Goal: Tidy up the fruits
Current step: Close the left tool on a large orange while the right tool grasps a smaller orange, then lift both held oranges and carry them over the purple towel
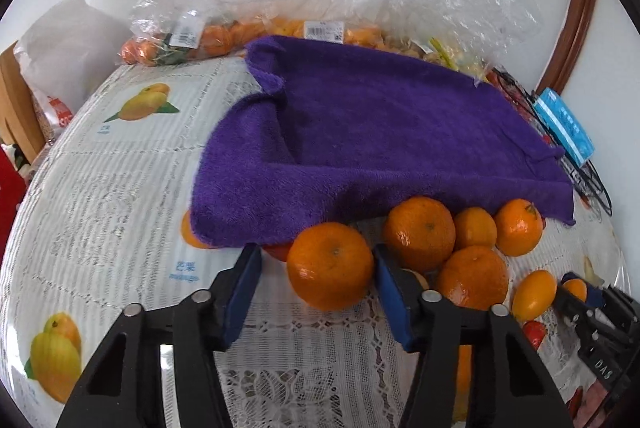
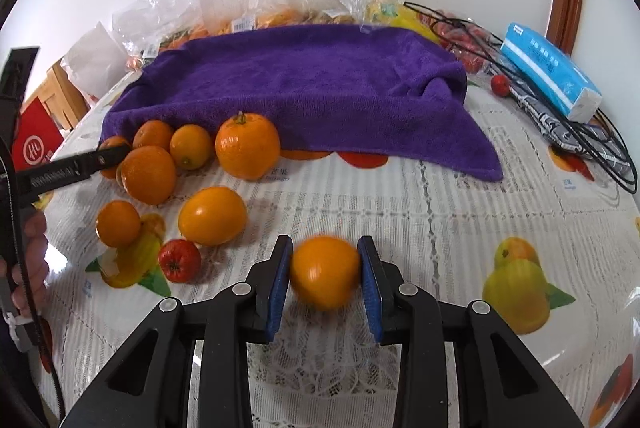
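Right gripper is clamped on a small smooth orange fruit, both blue pads pressing its sides, held just above the lace-covered bench near its front edge. Left gripper has its jaws set round a mandarin at the near edge of the fruit pile; the right pad looks to touch the peel, while a sliver of gap shows at the left pad, so it brackets the fruit without gripping it yet.

Behind it more mandarins crowd against the hem of a purple towel draped over something low in the middle of the bench. In the right wrist view a larger smooth orange fruit and a small red fruit lie loose toward the left edge. Bagged fruit sits at the back edge.

By my reading, sorting is in its early part: most fruit is still heaped together. Next, the left jaws need to finish closing and lift straight up, since neighbours touching the pile could roll. The right fruit needs a set-down spot on open cloth.
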Tool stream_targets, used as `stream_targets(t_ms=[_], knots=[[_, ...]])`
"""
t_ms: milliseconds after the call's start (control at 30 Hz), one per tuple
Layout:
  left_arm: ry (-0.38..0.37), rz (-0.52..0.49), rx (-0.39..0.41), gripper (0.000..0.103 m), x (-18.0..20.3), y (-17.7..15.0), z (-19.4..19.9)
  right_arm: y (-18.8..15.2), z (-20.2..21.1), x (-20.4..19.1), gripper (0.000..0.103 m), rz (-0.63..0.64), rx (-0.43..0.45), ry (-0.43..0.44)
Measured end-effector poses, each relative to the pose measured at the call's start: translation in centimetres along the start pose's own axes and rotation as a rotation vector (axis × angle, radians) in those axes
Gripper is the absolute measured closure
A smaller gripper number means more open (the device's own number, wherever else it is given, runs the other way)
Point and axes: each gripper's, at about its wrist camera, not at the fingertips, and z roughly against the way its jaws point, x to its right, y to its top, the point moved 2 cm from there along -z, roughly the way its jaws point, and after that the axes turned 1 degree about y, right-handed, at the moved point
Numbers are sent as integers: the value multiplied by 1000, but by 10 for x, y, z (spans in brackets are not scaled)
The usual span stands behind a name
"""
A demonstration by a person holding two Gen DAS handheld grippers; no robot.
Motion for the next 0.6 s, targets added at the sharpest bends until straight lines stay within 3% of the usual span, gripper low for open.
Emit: stream_targets(t_ms=[100,600], knots=[[-7,-31,9,64,8,-1,1,2,-3,0,70,1,-3,-2],[-57,8,45,64,4,-1,11,4,6,5,71,-26,45,5]])
